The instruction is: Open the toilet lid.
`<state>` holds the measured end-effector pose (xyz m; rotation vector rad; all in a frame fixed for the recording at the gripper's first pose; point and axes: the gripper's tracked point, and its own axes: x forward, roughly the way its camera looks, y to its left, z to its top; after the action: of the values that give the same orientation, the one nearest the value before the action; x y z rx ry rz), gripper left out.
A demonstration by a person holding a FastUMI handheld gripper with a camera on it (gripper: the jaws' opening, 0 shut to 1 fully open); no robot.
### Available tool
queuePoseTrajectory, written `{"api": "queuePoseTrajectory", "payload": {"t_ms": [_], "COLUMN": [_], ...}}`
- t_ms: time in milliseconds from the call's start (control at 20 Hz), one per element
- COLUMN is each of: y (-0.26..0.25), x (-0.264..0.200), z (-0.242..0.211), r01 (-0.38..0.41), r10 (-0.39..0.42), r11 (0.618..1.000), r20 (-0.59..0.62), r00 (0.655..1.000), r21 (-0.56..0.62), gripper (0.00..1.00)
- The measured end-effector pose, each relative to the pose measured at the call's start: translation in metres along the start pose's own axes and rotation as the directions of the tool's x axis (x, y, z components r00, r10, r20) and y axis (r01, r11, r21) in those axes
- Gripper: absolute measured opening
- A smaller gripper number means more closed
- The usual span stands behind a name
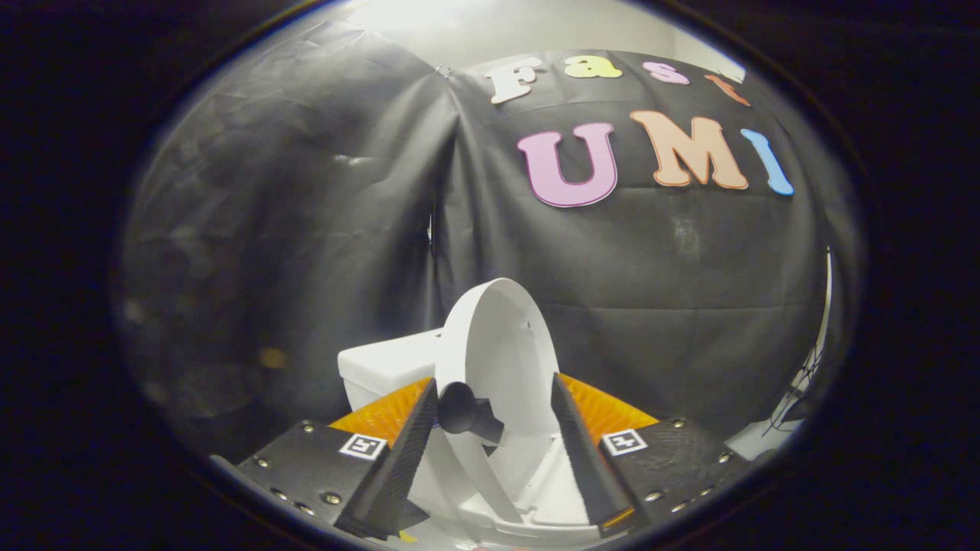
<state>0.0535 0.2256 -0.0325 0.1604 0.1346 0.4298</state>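
A small white toilet stands just ahead of me, its tank [383, 366] behind the left finger. The white round lid [501, 337] is raised and stands nearly upright, its inner face turned toward the right finger. A dark round knob [461, 411] sticks out from the lid's edge, close beside the left finger [406, 451]. The seat and bowl rim [536, 509] lie low between the fingers. My gripper [494, 380] is open, one finger on each side of the lid, and neither finger presses on the knob or the lid.
Black cloth walls close the booth behind and to both sides of the toilet, meeting in a corner fold [440, 229] behind the tank. Thin dark cables [796, 390] hang by a pale strip at the far right.
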Motion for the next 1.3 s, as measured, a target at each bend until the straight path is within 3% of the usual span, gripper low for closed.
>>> {"api": "queuePoseTrajectory", "payload": {"t_ms": [100, 200, 500, 1300], "y": [-0.042, -0.062, -0.134, -0.24], "x": [-0.01, -0.018, -0.044, -0.095], "z": [0.015, 0.018, 0.029, 0.04], "r01": [0.089, 0.116, 0.218, 0.346], "r10": [-0.09, -0.119, -0.22, -0.346], "r11": [0.996, 0.991, 0.973, 0.938], "r20": [0.031, 0.042, 0.029, 0.006], "r00": [0.995, 0.992, 0.975, 0.938], "r21": [0.029, 0.064, 0.07, 0.007], "gripper": [0.83, 1.0, 1.0, 1.0]}}
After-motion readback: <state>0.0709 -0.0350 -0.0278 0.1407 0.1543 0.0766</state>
